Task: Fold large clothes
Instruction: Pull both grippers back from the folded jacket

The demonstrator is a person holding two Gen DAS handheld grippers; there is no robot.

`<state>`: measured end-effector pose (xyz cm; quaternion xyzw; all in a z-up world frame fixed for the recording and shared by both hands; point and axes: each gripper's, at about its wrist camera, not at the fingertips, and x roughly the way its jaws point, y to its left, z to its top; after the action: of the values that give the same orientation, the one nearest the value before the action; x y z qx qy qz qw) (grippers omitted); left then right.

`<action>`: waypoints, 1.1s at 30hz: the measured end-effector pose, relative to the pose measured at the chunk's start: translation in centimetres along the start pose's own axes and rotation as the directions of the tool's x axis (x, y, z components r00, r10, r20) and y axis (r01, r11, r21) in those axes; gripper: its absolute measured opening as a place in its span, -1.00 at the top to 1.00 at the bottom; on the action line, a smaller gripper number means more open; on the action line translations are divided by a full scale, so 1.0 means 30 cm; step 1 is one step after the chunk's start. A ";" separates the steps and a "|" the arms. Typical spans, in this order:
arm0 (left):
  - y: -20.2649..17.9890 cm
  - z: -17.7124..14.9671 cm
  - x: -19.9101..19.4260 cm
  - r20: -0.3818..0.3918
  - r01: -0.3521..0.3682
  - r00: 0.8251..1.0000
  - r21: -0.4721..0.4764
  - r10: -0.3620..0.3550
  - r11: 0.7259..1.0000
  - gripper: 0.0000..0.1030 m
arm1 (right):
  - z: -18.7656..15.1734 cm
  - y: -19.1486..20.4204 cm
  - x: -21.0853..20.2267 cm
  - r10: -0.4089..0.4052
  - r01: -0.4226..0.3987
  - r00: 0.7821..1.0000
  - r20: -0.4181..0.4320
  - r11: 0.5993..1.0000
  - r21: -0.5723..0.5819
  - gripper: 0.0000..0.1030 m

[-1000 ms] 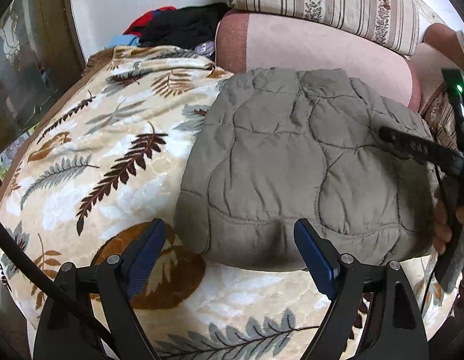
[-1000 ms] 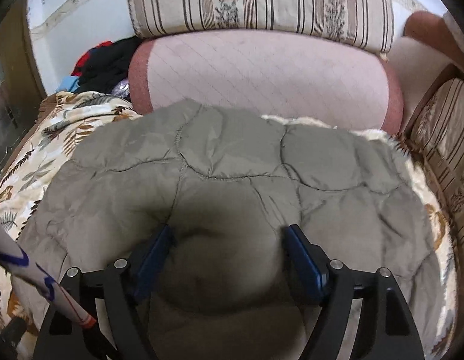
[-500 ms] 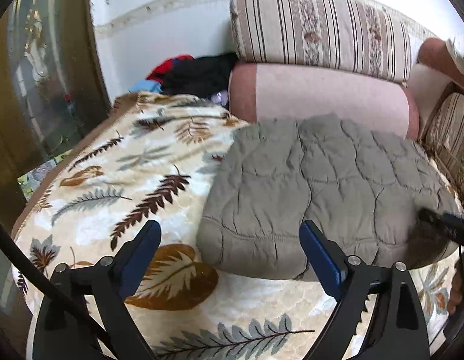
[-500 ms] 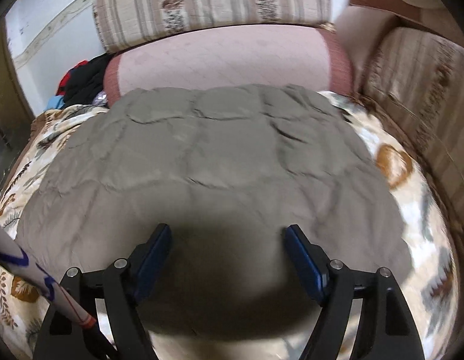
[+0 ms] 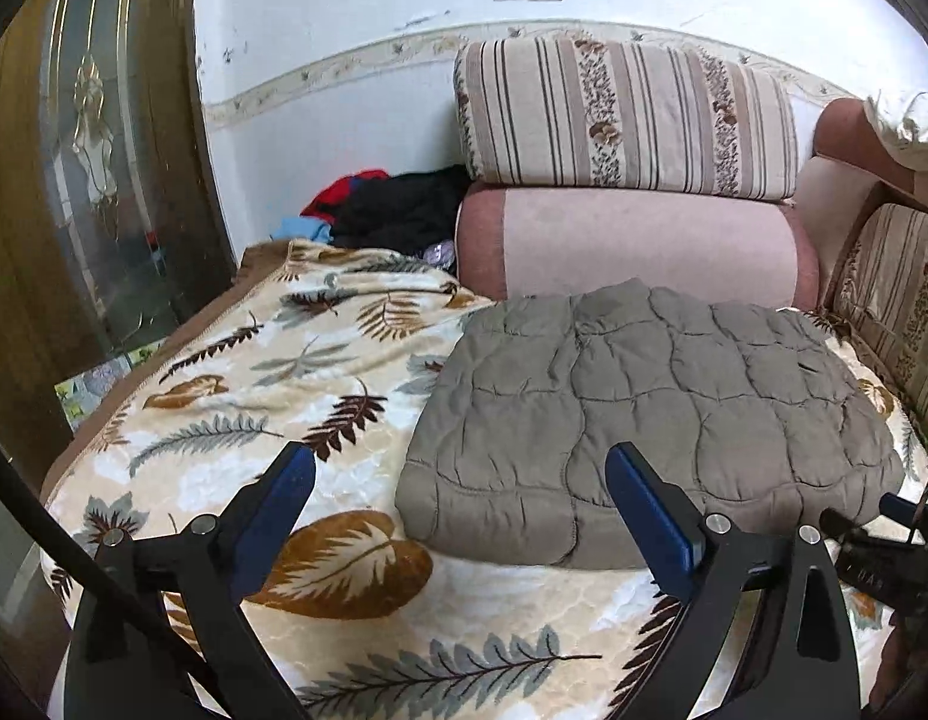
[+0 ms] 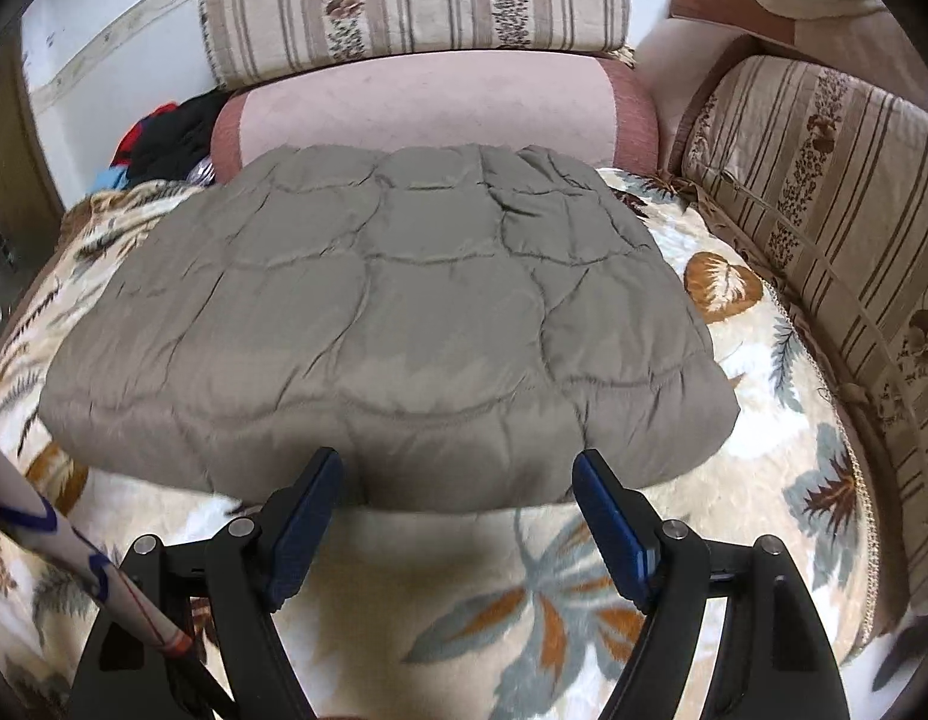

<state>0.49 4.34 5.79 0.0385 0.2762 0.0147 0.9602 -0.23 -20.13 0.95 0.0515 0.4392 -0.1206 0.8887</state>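
Right wrist view shows the right gripper (image 6: 458,516) pulled back off the quilted grey jacket (image 6: 392,324), fingers spread wide and empty, where a second ago they pressed into its near edge. The left gripper (image 5: 458,510) has lifted away too, fingers apart, holding nothing. The jacket lies as a folded, squared bundle on the leaf-print blanket (image 5: 236,396), so this fold looks finished. Left of the jacket the blanket is bare; behind it sits the pink bolster (image 5: 637,240), touching or nearly so.
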 end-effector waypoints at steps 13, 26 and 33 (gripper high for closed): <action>-0.007 -0.032 -0.032 -0.017 0.071 0.997 -0.037 -0.072 0.997 -0.88 | -0.069 0.097 -0.112 -0.048 0.056 0.996 0.071 0.991 -0.119 -0.63; -0.109 -0.135 0.033 -0.179 0.088 0.981 0.039 -0.080 0.995 -0.88 | -0.130 0.040 -0.063 -0.077 0.077 0.997 -0.005 0.995 -0.064 -0.63; -0.137 -0.169 0.064 -0.241 0.125 0.964 0.047 -0.110 0.991 -0.88 | -0.152 0.032 -0.040 -0.086 0.083 0.996 -0.032 0.994 -0.064 -0.63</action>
<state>-0.57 0.66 0.15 0.0495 0.3914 -0.0464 0.9177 -4.19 -18.09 -0.88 0.0071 0.4599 -0.1433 0.8763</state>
